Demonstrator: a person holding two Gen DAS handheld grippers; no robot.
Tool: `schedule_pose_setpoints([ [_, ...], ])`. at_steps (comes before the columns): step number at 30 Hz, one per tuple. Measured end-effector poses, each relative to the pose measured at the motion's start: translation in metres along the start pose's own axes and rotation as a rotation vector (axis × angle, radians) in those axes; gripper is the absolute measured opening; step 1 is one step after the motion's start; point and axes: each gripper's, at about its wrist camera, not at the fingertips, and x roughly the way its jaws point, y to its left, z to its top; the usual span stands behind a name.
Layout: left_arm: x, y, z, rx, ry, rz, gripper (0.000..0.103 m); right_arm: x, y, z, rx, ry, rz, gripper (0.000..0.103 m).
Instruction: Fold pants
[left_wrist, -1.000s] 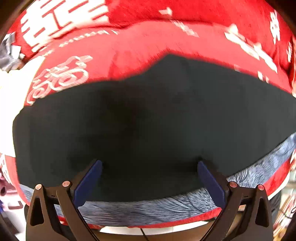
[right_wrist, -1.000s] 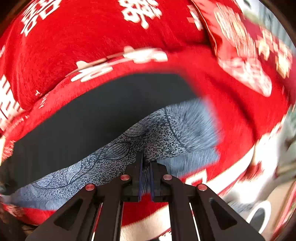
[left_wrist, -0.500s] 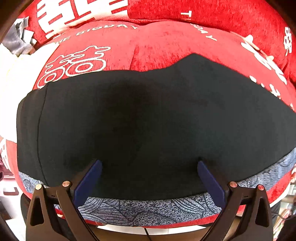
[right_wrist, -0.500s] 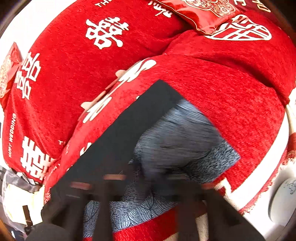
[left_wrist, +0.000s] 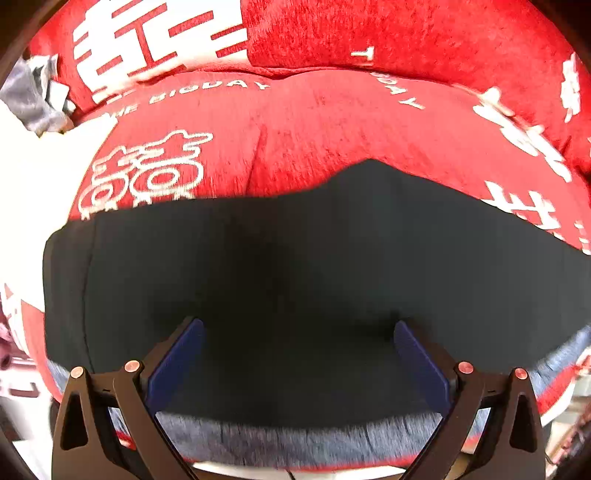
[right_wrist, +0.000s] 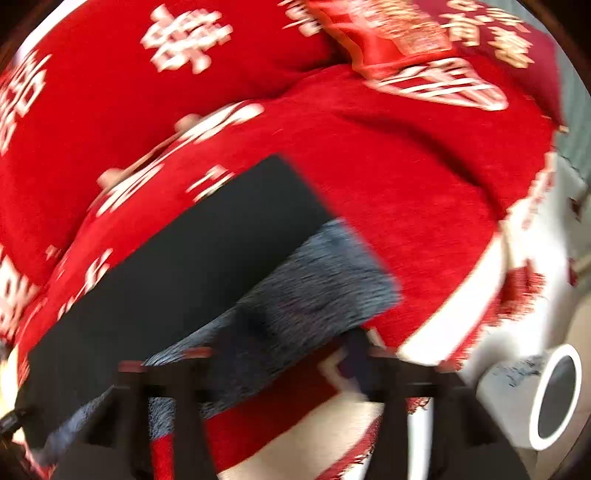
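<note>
- The pants (left_wrist: 280, 280) lie flat along the red sofa (left_wrist: 317, 147), black side up, a grey strip along the near edge.
- Left gripper (left_wrist: 297, 354) hovers with its fingers wide apart, holding nothing.
- Right gripper (right_wrist: 280, 373), blurred, has just been opening; nothing sits between its fingers.
- One fold looks laid; next, regrasp an end and fold across.

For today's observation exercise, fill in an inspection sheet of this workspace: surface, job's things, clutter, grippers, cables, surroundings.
Surface: red sofa cover with white lettering.
Job's things: black pants lying flat, over a grey patterned cloth.
Clutter: grey crumpled item at the far left; red cushion.
Grippers: left gripper open above the pants; right gripper blurred, jaws just opened, nothing gripped.
Cables: nothing seen.
Surroundings: white round object beside the sofa.
</note>
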Motion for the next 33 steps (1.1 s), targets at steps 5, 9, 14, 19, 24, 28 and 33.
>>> schedule_pose_setpoints([
  [5,0.012,-0.012,0.015,0.008,-0.001,0.046,0.103,-0.034,-0.004,0.006,0.035,-0.088,-0.096,0.081],
  [9,0.002,-0.032,0.022,0.020,-0.039,-0.019,0.103,-0.052,0.069,-0.011,-0.201,-0.095,-0.015,0.081],
  [14,0.012,-0.045,0.005,0.057,-0.032,-0.027,0.103,-0.039,0.197,-0.064,-0.565,-0.024,0.079,0.081],
  [19,0.010,-0.024,-0.020,0.063,-0.018,-0.122,0.103,0.005,0.279,-0.094,-0.749,0.089,0.134,0.081],
  [24,0.005,-0.018,-0.043,0.129,-0.034,-0.119,0.103,0.028,0.262,-0.068,-0.670,0.093,0.105,0.085],
  [28,0.003,-0.014,-0.049,0.135,-0.042,-0.122,0.103,0.040,0.198,-0.030,-0.510,0.088,0.039,0.089],
  [33,-0.010,-0.002,-0.040,0.101,-0.067,-0.086,0.103,0.039,0.114,0.006,-0.256,0.076,-0.093,0.096],
])
